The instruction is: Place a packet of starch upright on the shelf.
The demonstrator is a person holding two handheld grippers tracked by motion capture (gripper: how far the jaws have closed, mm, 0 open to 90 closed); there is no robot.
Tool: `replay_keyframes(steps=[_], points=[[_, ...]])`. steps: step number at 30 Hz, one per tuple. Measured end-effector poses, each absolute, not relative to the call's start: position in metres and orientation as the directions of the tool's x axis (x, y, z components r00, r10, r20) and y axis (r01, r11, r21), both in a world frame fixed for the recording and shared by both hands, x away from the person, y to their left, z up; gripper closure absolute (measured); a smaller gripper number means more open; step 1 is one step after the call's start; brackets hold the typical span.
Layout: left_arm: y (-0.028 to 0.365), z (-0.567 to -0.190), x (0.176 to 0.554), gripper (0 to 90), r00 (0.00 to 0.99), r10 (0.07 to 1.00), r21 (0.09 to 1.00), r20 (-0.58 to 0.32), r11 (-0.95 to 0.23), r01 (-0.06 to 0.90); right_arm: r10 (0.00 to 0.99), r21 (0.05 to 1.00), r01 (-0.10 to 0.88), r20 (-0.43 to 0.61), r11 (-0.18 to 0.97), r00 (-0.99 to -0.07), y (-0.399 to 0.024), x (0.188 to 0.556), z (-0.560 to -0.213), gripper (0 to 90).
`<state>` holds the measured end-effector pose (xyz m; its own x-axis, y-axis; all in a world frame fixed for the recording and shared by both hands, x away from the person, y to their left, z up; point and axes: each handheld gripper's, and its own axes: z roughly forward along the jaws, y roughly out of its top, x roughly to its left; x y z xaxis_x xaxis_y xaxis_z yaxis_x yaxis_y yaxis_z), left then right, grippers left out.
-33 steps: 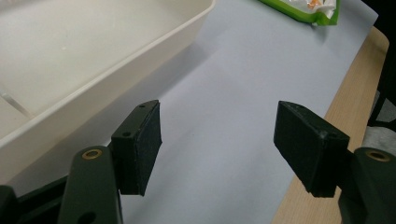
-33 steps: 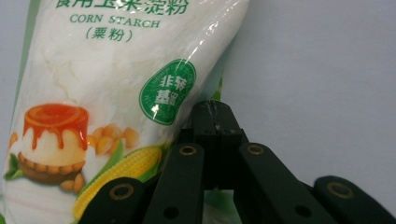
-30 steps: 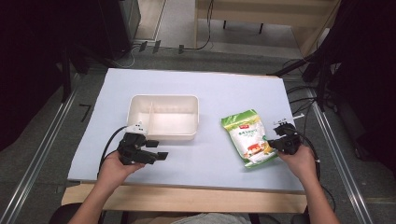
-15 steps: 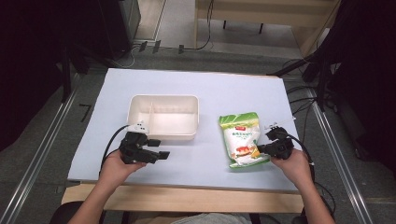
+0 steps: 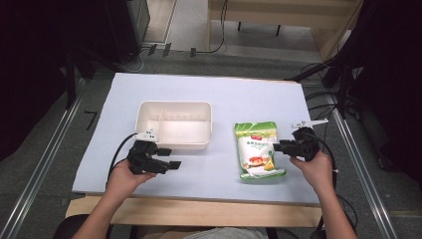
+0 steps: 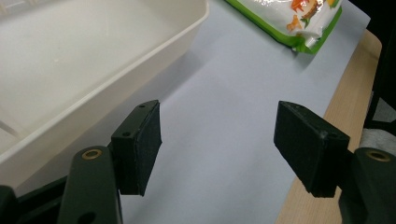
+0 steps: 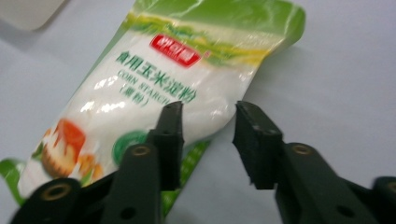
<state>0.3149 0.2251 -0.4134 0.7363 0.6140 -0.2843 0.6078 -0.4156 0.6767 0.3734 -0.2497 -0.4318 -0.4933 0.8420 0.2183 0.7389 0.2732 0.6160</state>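
Jaws of right gripper (image 7: 208,140) just opening, half-apart at cornstarch bag (image 7: 154,88) edge, no grip.

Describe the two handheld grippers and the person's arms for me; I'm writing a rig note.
Both are black. The left gripper has two jaws with flat, square-edged pads, brass-coloured rivets, a white piece on top and a black cable looping back past the hand. The right gripper has matching black jaws and rivets, a light three-cornered plate on top and a black cable. The forearms show no sleeves.
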Motion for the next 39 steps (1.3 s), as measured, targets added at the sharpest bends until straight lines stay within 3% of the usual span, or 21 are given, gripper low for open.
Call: replay_keyframes(steps=[8, 13, 16, 24, 27, 28, 31, 39], points=[[0.224, -0.415, 0.315, 33.1, 0.737, 0.616, 0.669, -0.278, -0.427, 0.609, 0.857, 0.619, 0.750, 0.234, 0.233, -0.459, -0.242, 0.398, -0.433, 44.8], [0.226, -0.413, 0.315, 33.1, 0.736, 0.616, 0.674, -0.279, -0.421, 0.608, 0.874, 0.578, 0.784, 0.234, 0.228, -0.426, -0.233, 0.417, -0.443, 30.6], [0.226, -0.413, 0.315, 33.1, 0.736, 0.616, 0.674, -0.281, -0.419, 0.609, 0.883, 0.537, 0.808, 0.223, 0.243, -0.414, -0.227, 0.424, -0.453, 29.6], [0.225, -0.414, 0.315, 33.1, 0.739, 0.614, 0.672, -0.279, -0.425, 0.606, 0.837, 0.501, 0.837, 0.343, 0.221, -0.426, -0.215, 0.430, -0.460, 30.2], [0.225, -0.414, 0.315, 33.1, 0.739, 0.613, 0.673, -0.279, -0.424, 0.606, 0.818, 0.481, 0.849, 0.383, 0.219, -0.429, -0.211, 0.432, -0.461, 39.2], [0.225, -0.414, 0.316, 33.1, 0.739, 0.614, 0.673, -0.279, -0.424, 0.606, 0.803, 0.470, 0.855, 0.412, 0.219, -0.432, -0.210, 0.432, -0.461, 46.5], [0.224, -0.413, 0.316, 33.1, 0.740, 0.612, 0.670, -0.281, -0.426, 0.607, 0.808, 0.470, 0.856, 0.406, 0.216, -0.427, -0.209, 0.430, -0.461, 51.6], [0.226, -0.412, 0.315, 33.1, 0.739, 0.613, 0.679, -0.281, -0.418, 0.604, 0.831, 0.512, 0.814, 0.299, 0.274, -0.468, -0.203, 0.419, -0.453, 83.5]])
